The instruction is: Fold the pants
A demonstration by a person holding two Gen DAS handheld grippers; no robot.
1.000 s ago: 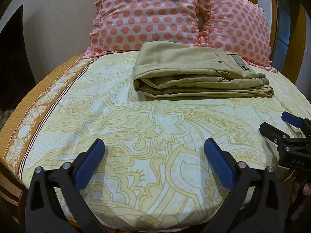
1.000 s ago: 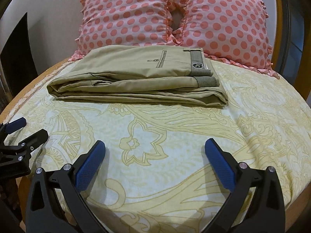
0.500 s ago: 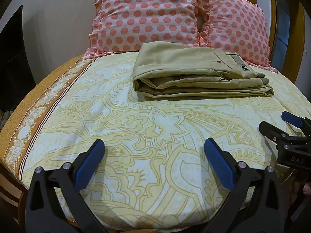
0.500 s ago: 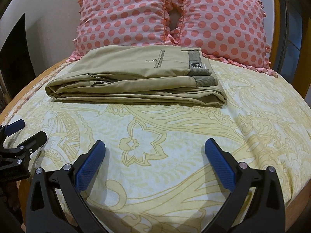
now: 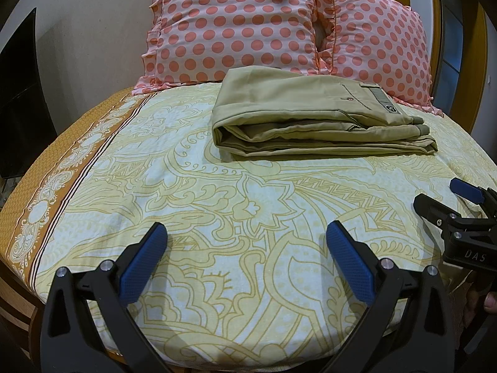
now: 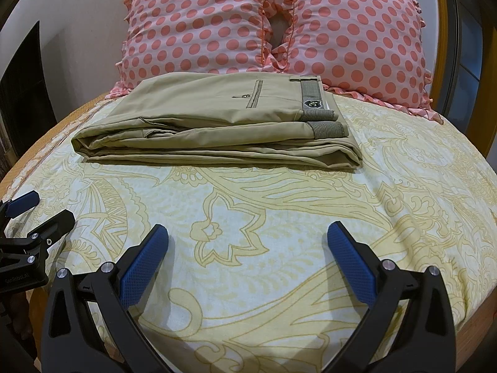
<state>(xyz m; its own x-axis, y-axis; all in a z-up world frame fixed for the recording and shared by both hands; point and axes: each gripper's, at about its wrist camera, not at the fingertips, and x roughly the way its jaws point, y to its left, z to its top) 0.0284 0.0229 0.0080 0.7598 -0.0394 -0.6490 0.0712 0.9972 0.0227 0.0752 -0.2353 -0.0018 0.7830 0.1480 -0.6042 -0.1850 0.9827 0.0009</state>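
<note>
From my remote station, comparison with the views of a second ago shows almost no change: both wrist cameras have drifted very slightly and the bedsheet [image 5: 192,205] pattern sits in nearly the same place. The khaki trousers [image 5: 313,121] have not moved. I judge that the fold is complete and that both tools are idling clear of the work.

Layout, largest first. The bed carries the yellow paisley sheet with an orange border on its left. Two pink polka-dot pillows [image 6: 198,25] stand at the head. The trousers lie just in front of them as a flat, multi-layer rectangle, waistband to the right, touching or nearly touching the pillow frill.

The left gripper [image 5: 245,245] hovers over bare sheet, well apart from the trousers, jaws spread wide and empty. The right gripper [image 6: 247,245] is in the same condition: wide, nothing between its blue pads [image 6: 143,264].

Legible markings:
- Waistband patch [image 6: 311,103]: a shield badge, apparently reading "AC"; not certain.
- Right tool body, seen from the left camera: "DAS".
- Left tool body, seen from the right camera: small print, possibly "GenRobot.AI"; too small to confirm.
</note>
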